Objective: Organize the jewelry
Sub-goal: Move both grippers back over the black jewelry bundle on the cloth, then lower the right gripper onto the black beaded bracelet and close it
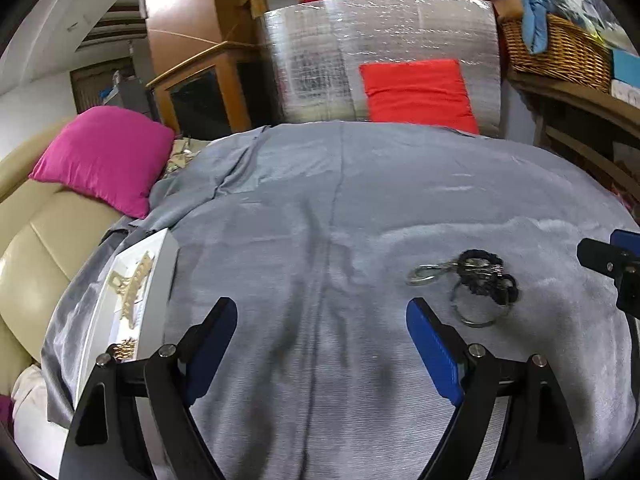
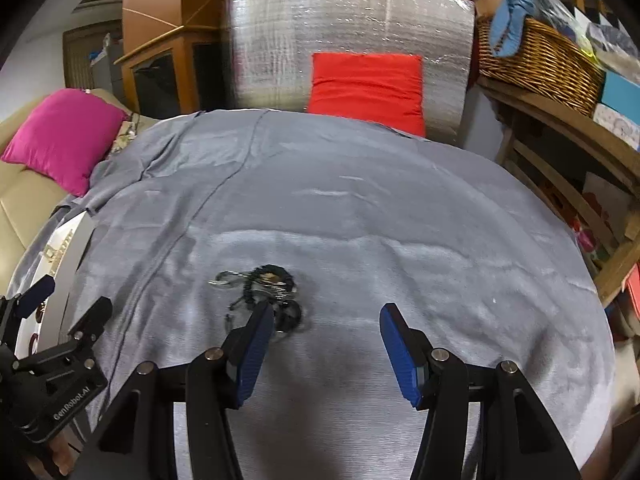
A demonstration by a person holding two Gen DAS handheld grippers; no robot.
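My left gripper [image 1: 322,320] and right gripper [image 2: 326,326] both gape, gripping nothing, over grey cloth [image 1: 320,200]; black keyring tangle [image 1: 480,280] lies just beside the right's left finger (white tray [image 1: 160,280] far left).

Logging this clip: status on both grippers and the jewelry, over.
Left gripper open, empty. Right gripper open, empty. Black bracelet pile with rings loose on grey cloth; gold hair claw in white tray. Path unobstructed.

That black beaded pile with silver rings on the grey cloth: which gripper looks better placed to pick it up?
Probably the right gripper: open, the black beaded pile with silver rings lies just off its left fingertip. The left gripper, also open, sits nearer the white tray.
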